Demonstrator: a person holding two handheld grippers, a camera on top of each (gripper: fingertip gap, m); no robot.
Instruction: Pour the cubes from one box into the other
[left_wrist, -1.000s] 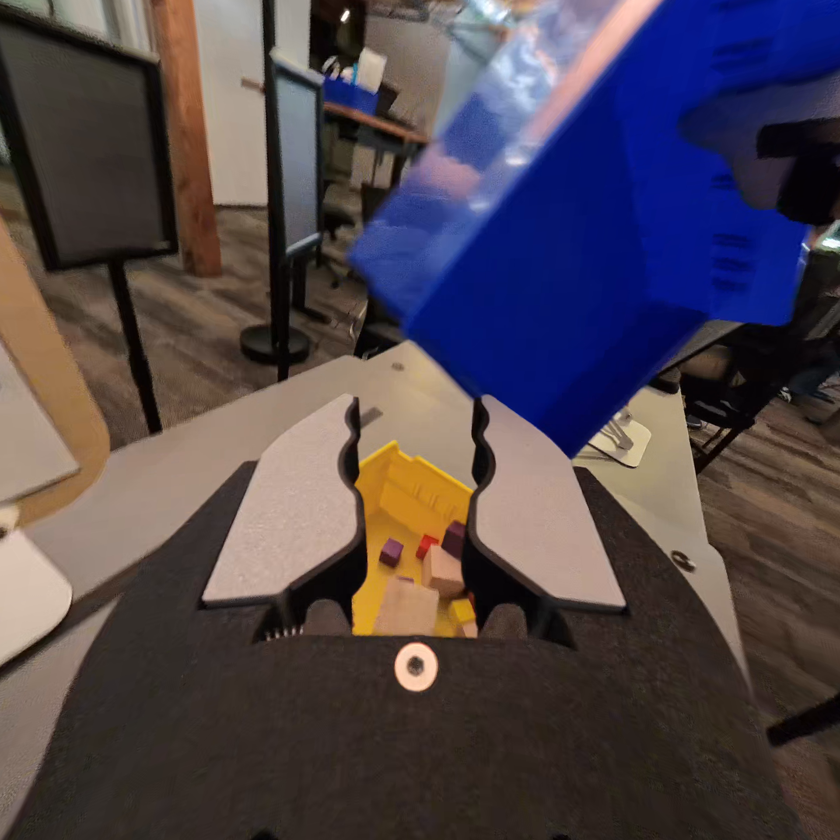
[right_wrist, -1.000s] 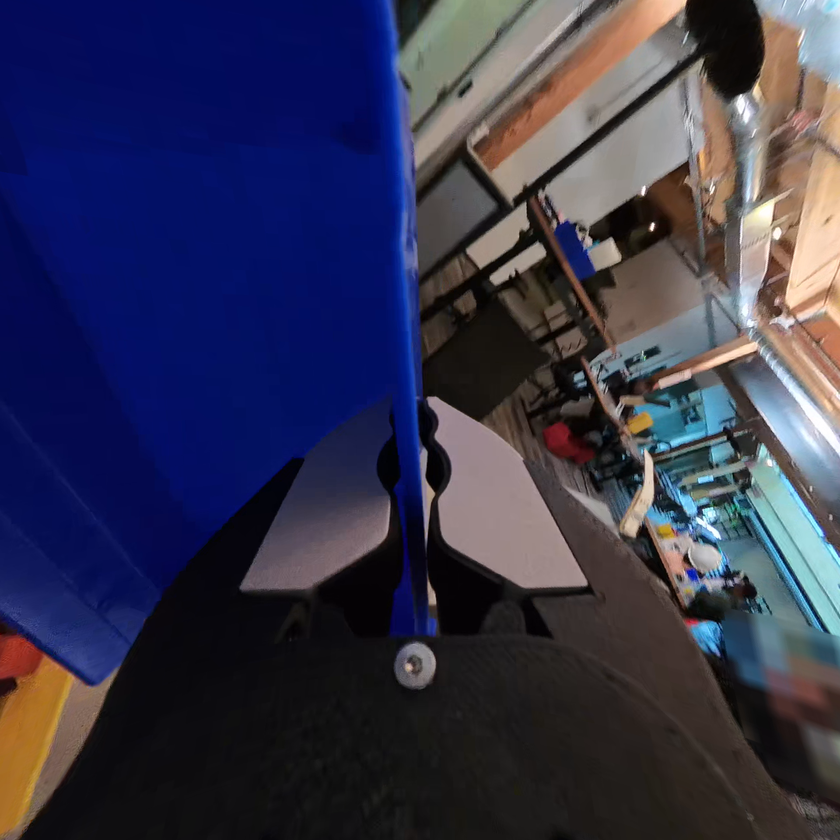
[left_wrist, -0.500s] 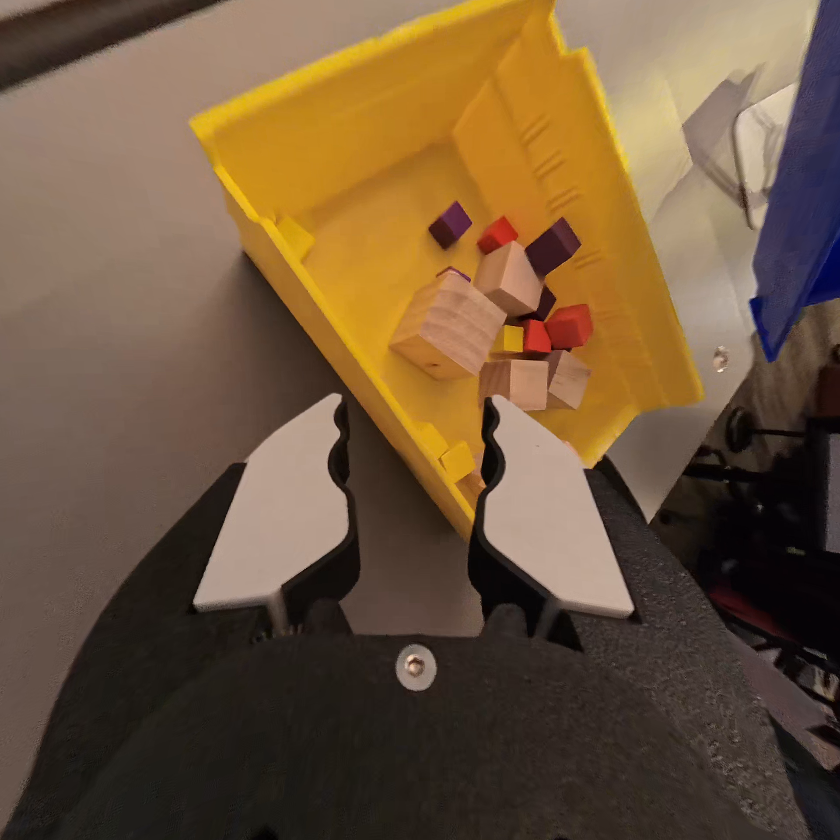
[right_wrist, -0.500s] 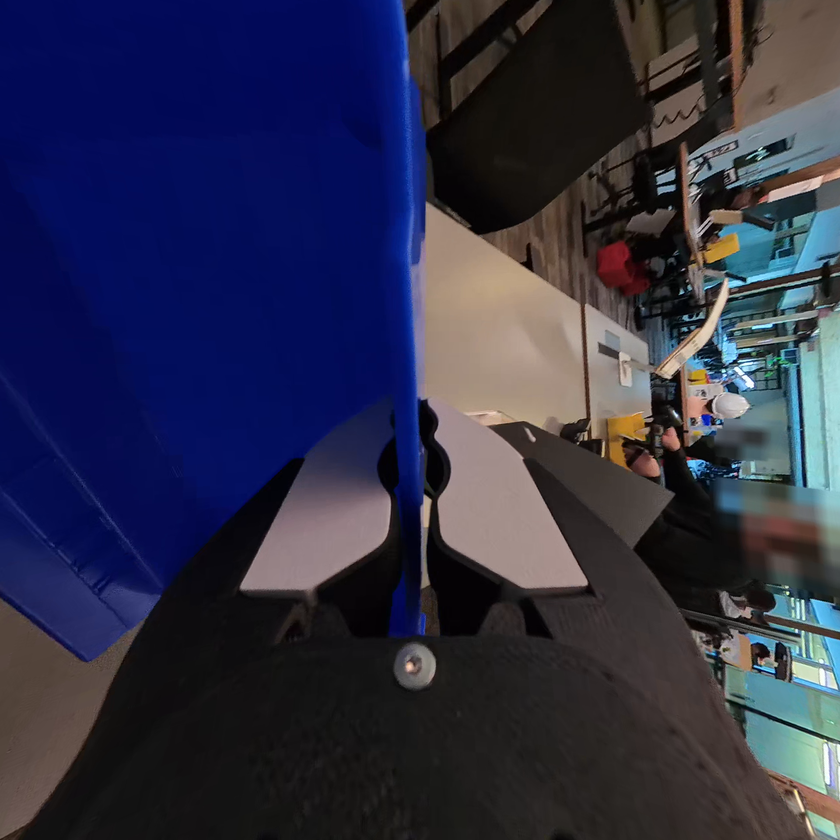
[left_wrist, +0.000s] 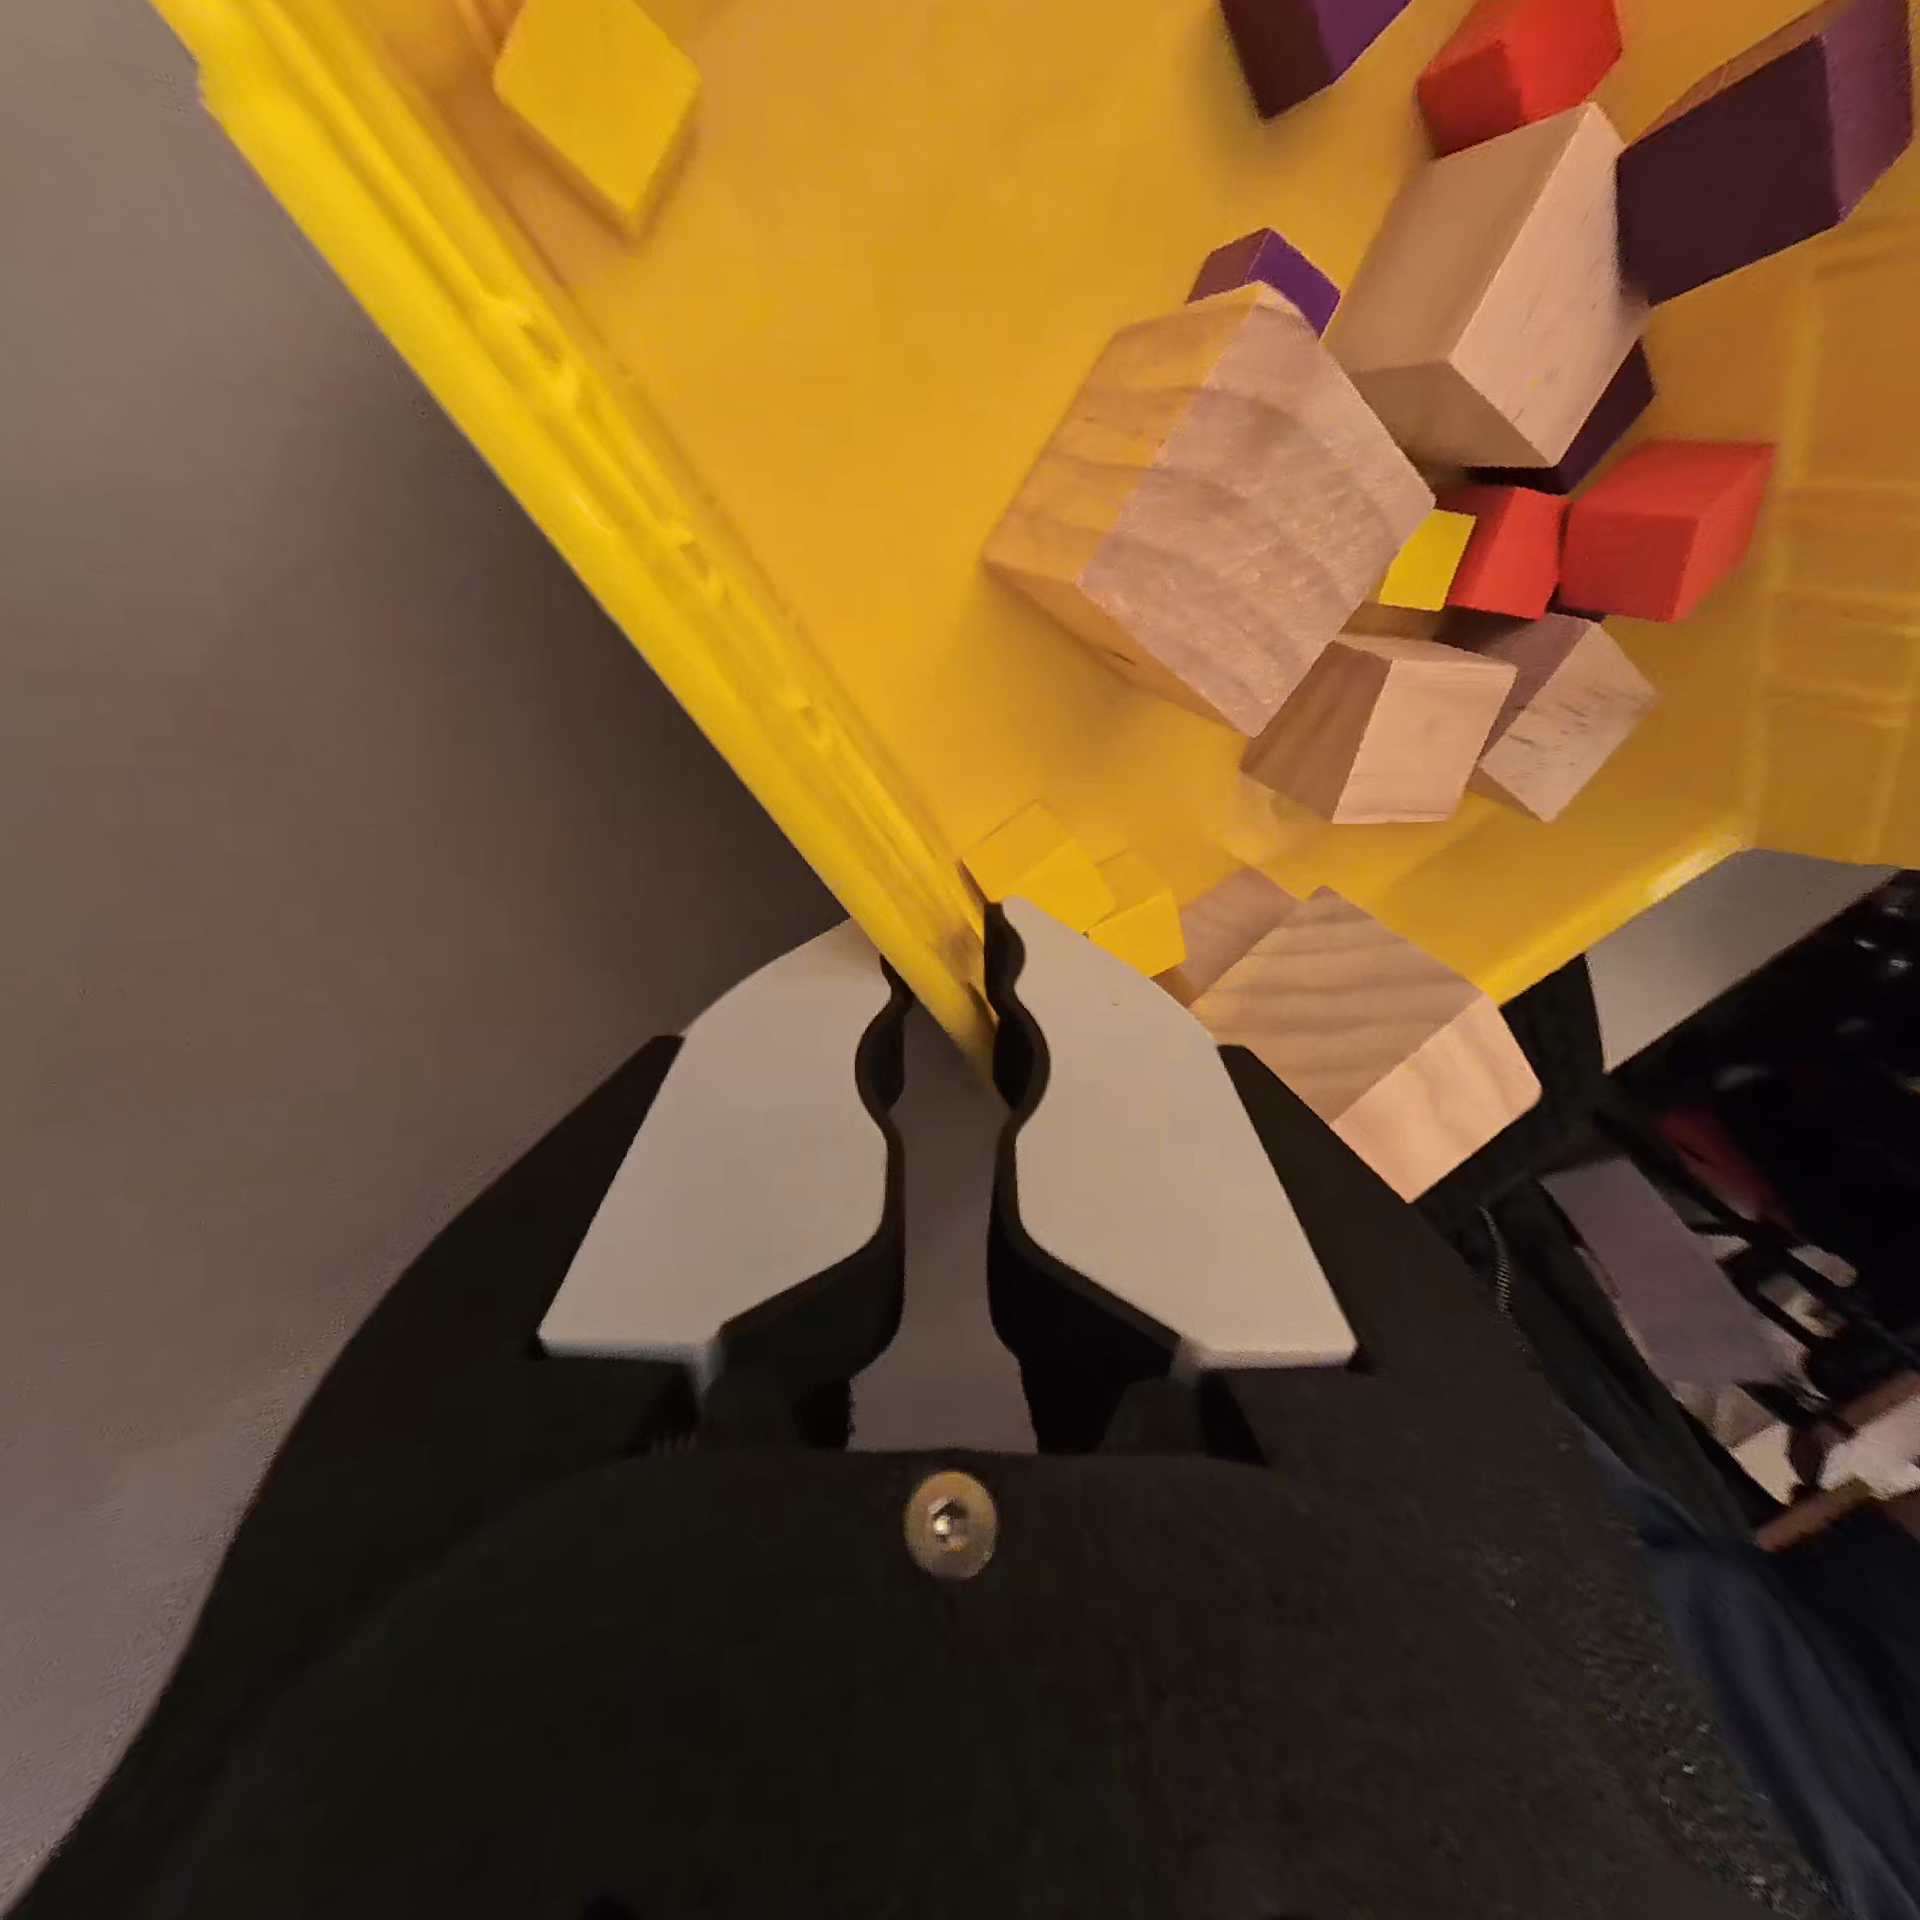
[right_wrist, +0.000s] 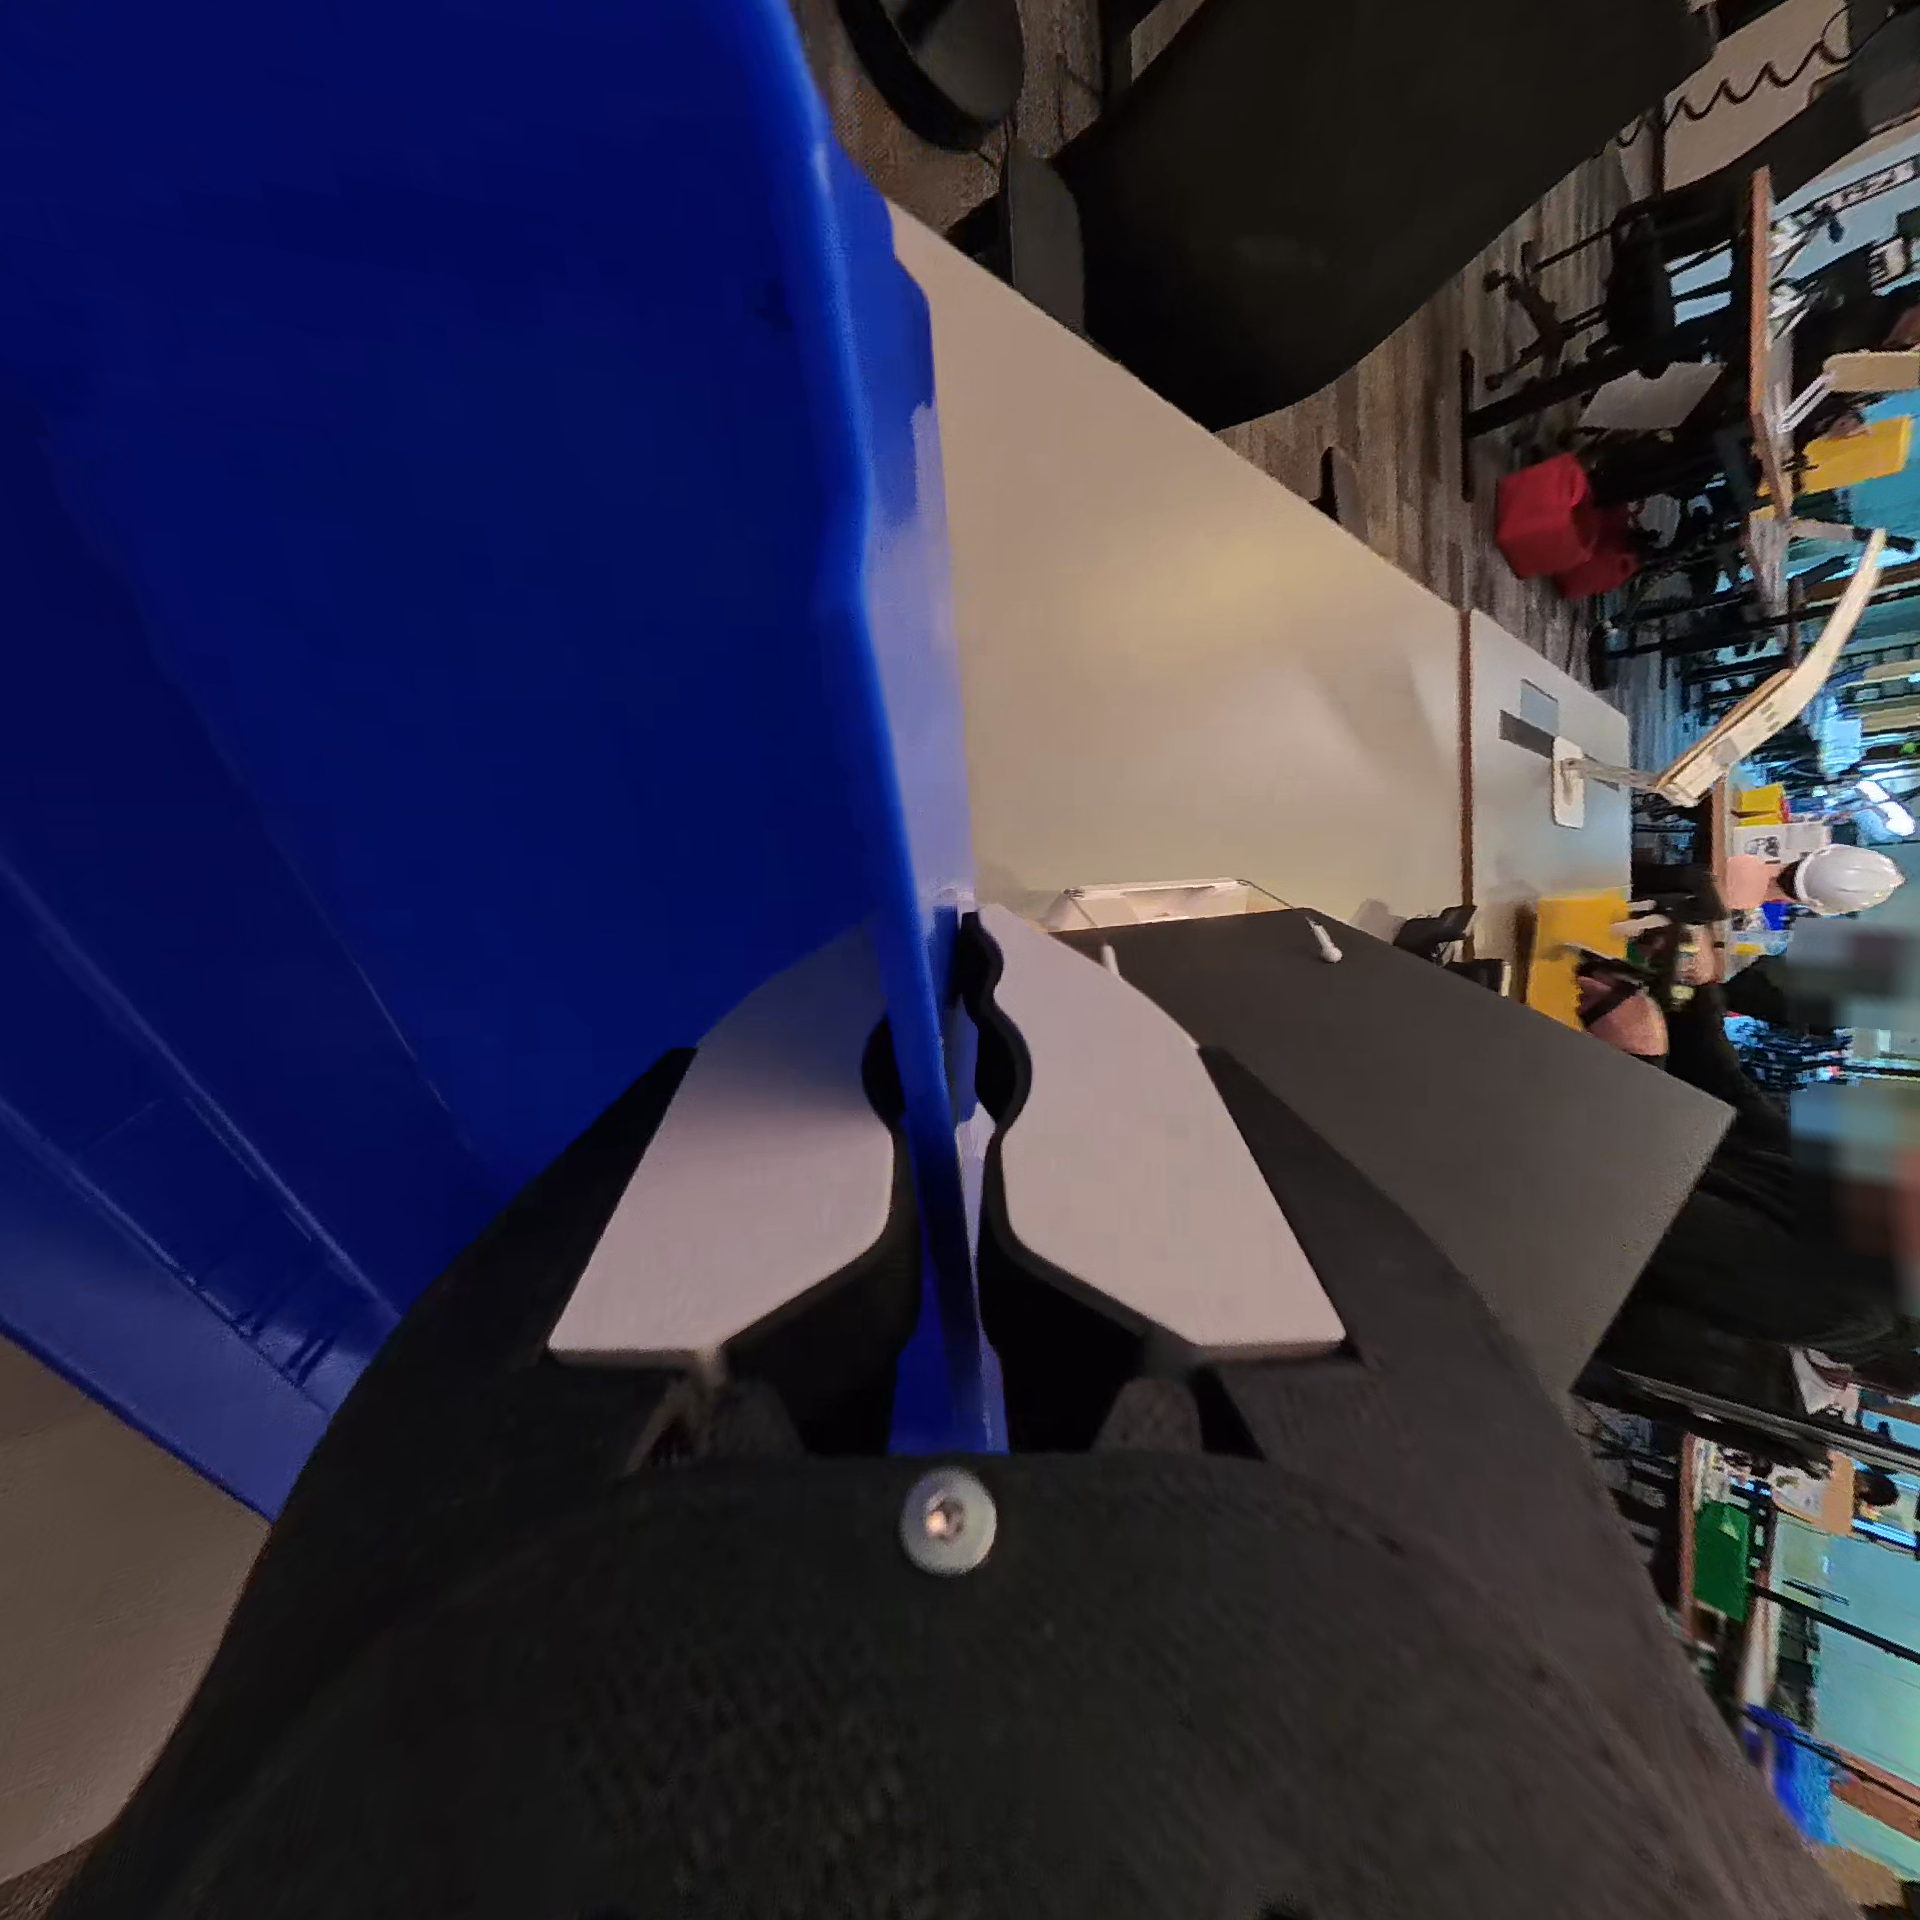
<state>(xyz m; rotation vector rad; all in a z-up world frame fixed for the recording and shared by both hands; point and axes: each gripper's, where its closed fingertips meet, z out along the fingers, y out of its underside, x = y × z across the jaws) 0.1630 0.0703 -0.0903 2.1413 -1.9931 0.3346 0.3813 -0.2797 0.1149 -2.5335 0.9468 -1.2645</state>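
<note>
Item: yellow box (left_wrist: 831, 436), on the grey table (left_wrist: 260, 727), holding the cubes (left_wrist: 1382, 499), wood, red, purple and yellow, heaped toward its far side, with a few by the near wall. Left gripper (left_wrist: 940, 961): jaws nearly closed on the near wall at its corner, 1 finger inside, 1 outside. Item: blue box (right_wrist: 436, 623), raised and tilted; interior not visible. Right gripper (right_wrist: 951, 971): jaws clamped tight on its rim. Handling advice: the left's bite looks shallow; seat it deeper on the wall and grip firmly before any lift, keep the yellow box level, and set the blue box down flat.
</note>
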